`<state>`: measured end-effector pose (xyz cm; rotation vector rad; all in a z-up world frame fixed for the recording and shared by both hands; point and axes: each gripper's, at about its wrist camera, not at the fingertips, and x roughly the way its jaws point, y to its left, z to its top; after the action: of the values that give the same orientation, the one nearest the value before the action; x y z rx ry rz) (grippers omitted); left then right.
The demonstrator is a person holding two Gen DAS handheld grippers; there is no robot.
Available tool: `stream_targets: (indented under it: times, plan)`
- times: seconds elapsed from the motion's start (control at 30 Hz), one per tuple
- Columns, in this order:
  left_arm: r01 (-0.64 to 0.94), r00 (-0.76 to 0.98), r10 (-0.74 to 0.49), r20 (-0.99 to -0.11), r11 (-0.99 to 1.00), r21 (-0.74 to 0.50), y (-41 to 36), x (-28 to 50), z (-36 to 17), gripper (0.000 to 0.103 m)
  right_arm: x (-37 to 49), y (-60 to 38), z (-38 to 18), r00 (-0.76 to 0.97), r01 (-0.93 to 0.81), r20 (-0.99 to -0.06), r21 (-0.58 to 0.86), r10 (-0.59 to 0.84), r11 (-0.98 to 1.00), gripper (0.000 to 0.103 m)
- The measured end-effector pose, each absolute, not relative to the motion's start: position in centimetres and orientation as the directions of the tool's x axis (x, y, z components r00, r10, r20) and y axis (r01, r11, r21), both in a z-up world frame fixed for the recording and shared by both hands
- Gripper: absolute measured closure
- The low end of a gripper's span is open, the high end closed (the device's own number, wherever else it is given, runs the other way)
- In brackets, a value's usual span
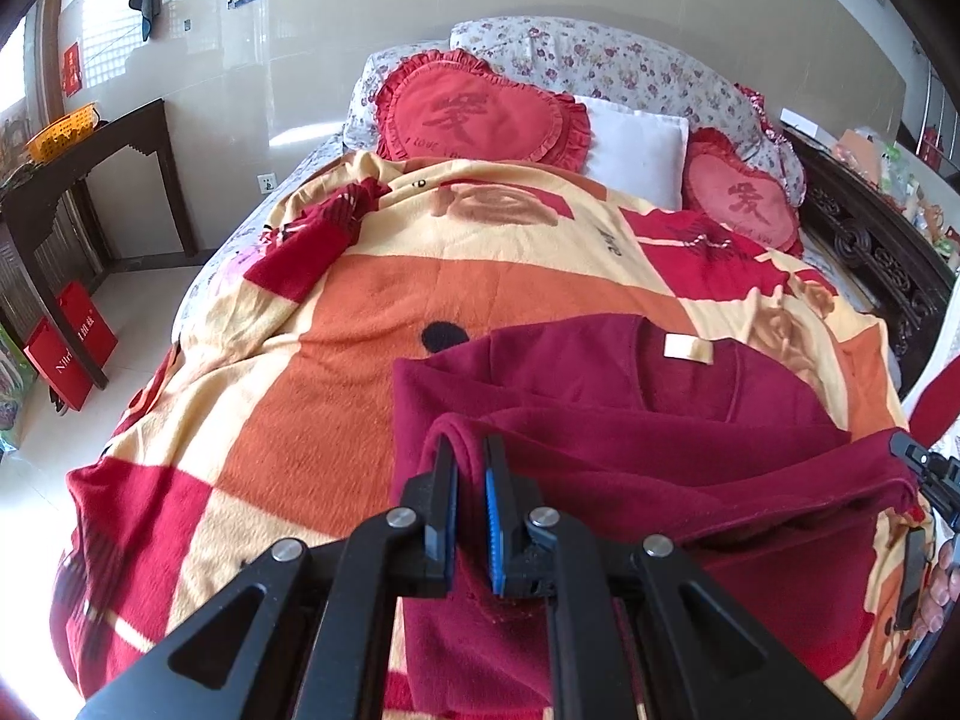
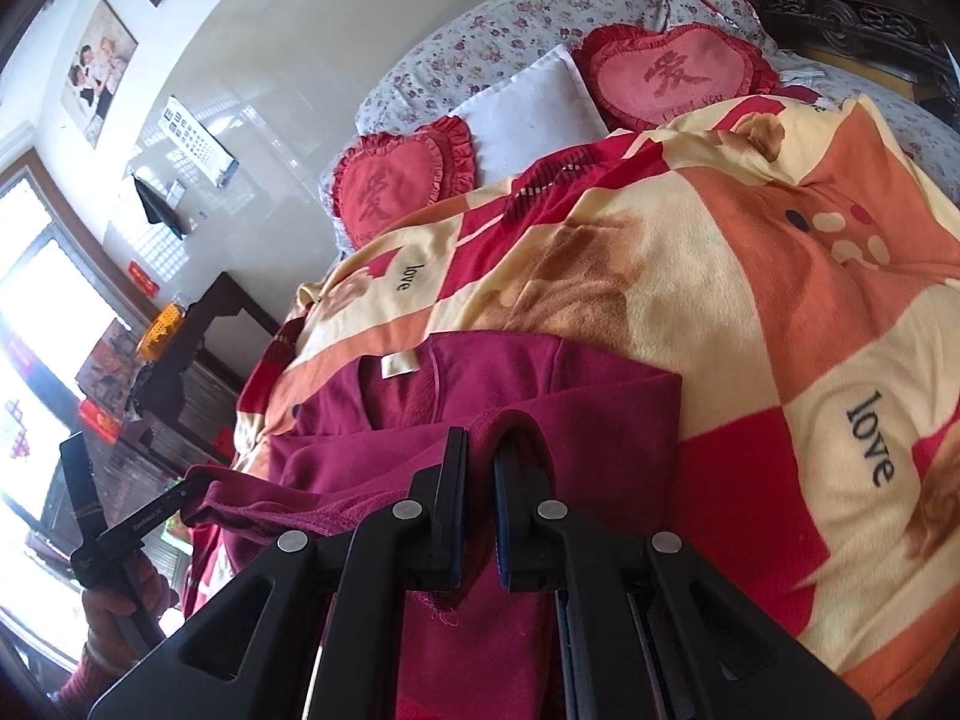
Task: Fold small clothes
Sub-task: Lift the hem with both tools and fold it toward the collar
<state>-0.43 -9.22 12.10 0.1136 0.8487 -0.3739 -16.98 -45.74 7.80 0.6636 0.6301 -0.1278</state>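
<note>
A dark red fleece garment (image 1: 600,372) with a white neck label (image 1: 687,348) lies on the bed's blanket. Its near hem is lifted and carried over the body toward the collar. My left gripper (image 1: 469,450) is shut on a fold of that hem at the garment's left side. In the right wrist view the same garment (image 2: 480,372) shows its label (image 2: 399,365), and my right gripper (image 2: 480,447) is shut on the hem at the right side. The left gripper (image 2: 186,495) appears there at the left edge, pinching the fabric. The right gripper's tip (image 1: 915,459) shows at the left view's right edge.
An orange, cream and red blanket (image 1: 372,300) covers the bed. Two red heart cushions (image 1: 480,111) and a white pillow (image 1: 636,147) lie at its head. A dark wooden table (image 1: 90,180) with a yellow basket stands left, red bags (image 1: 69,348) on the floor. Carved wooden furniture (image 1: 870,240) stands right.
</note>
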Motion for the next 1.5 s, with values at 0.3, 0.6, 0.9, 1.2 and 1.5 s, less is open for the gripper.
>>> stream_targets:
  times: [0.3,0.6,0.9,1.2,1.5]
  plan:
    - [0.359,0.589,-0.255,-0.767,0.933,-0.035,-11.3,2.8,10.7,0.095,-14.6,-46.9,7.0,0.794,0.331,-0.605,0.505,0.054,0.797,0.103]
    - [0.331,0.556,-0.229,-0.799,0.943,-0.040,-12.4,6.2,8.3,0.095,-11.8,-48.3,5.6,0.774,0.357,-0.631,0.492,0.043,0.794,0.103]
    - [0.327,0.527,-0.224,-0.820,0.944,-0.048,-13.3,8.2,5.9,0.091,-9.6,-50.0,2.8,0.738,0.410,-0.673,0.506,0.051,0.759,0.103]
    - [0.362,0.535,-0.332,-0.777,0.921,-0.145,-12.5,8.3,7.9,0.045,-9.7,-49.9,4.0,0.754,0.371,-0.653,0.513,0.072,0.774,0.092]
    - [0.370,0.553,-0.351,-0.756,0.916,-0.154,-10.2,6.2,10.5,0.044,-13.4,-49.4,6.3,0.789,0.372,-0.614,0.518,0.032,0.770,0.087]
